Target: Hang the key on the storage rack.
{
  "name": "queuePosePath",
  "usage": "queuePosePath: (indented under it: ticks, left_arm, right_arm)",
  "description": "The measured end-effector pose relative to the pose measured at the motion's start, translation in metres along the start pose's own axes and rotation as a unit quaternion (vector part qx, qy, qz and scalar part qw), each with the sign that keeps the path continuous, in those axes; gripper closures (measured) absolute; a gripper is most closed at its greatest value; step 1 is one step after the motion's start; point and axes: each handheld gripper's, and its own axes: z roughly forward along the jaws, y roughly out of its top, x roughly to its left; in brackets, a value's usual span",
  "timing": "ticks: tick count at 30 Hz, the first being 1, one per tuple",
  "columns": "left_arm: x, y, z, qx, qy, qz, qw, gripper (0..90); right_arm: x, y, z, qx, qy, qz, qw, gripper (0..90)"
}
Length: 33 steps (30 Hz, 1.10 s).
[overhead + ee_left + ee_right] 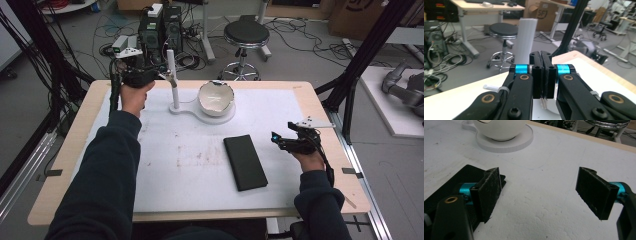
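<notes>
left gripper (pixel 543 75) closed, right gripper (pixel 544 195) spread

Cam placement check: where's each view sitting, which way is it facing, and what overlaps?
High view: above the person's side, looking forward and down on the table; both forearms show.
Left gripper view: on the left gripper, fingers shut, facing the white post.
Right gripper view: on the right gripper, fingers open, low over the mat.
Shared: white bowl, black case.

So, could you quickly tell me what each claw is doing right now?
Left claw: closed, apparently on nothing, near the white post.
Right claw: open, empty.
</notes>
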Motion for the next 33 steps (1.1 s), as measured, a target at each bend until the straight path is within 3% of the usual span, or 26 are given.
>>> queuePosePath:
  ticks: [1, 2, 4, 7, 12, 13, 15, 17, 18, 21, 26, 33]
  left_arm:
    - [0.001, -0.002, 0.000, 0.002, 0.019, -0.007, 0.9998, 84.6]
    - [0.001, -0.002, 0.000, 0.002, 0.019, -0.007, 0.9998, 77.1]
    - [0.004, -0.008, -0.001, 0.013, 0.038, -0.010, 0.9991, 72.0]
    - [0.005, -0.016, -0.005, 0.014, 0.040, -0.012, 0.9990, 61.1]
    - [0.006, -0.061, -0.030, 0.000, 0.036, -0.007, 0.9993, 36.2]
    - [0.006, -0.061, -0.030, 0.000, 0.036, -0.007, 0.9993, 32.2]
    - [0.007, -0.076, -0.039, 0.000, 0.032, -0.005, 0.9995, 23.2]
    - [0.004, -0.089, -0.050, 0.001, 0.019, -0.002, 0.9998, 23.0]
    - [0.000, -0.098, -0.058, -0.007, 0.015, 0.009, 0.9998, 21.5]
    - [-0.004, -0.108, -0.067, -0.015, 0.012, 0.020, 0.9996, 18.9]
    - [-0.010, -0.123, -0.079, 0.000, 0.014, 0.053, 0.9985, 18.9]
    - [-0.015, -0.134, -0.084, 0.016, 0.013, 0.060, 0.9980, 18.9]
  right_arm:
    - [0.000, 0.000, -0.001, 0.001, -0.001, -0.001, 1.0000, 20.6]
    - [0.000, 0.000, -0.001, 0.001, -0.001, -0.001, 1.0000, 20.6]
    - [-0.001, 0.000, -0.001, -0.002, -0.001, 0.000, 1.0000, 20.6]
    - [0.000, 0.000, -0.001, 0.000, -0.001, -0.001, 1.0000, 20.6]
    - [0.001, 0.000, 0.002, 0.007, 0.001, -0.004, 1.0000, 20.6]
    - [0.001, 0.000, 0.002, 0.007, 0.001, -0.004, 1.0000, 20.6]
    - [0.002, 0.000, 0.005, 0.015, 0.001, -0.005, 0.9999, 20.6]
    - [0.003, 0.000, 0.007, 0.019, 0.002, -0.011, 0.9998, 20.6]
    - [0.005, 0.000, 0.009, 0.024, 0.004, -0.015, 0.9996, 20.6]
    - [0.006, 0.001, 0.011, 0.027, 0.006, -0.015, 0.9995, 20.6]
    - [0.007, 0.003, 0.017, 0.030, 0.008, -0.016, 0.9994, 20.6]
    - [0.011, 0.004, 0.013, 0.027, 0.006, -0.021, 0.9994, 20.6]
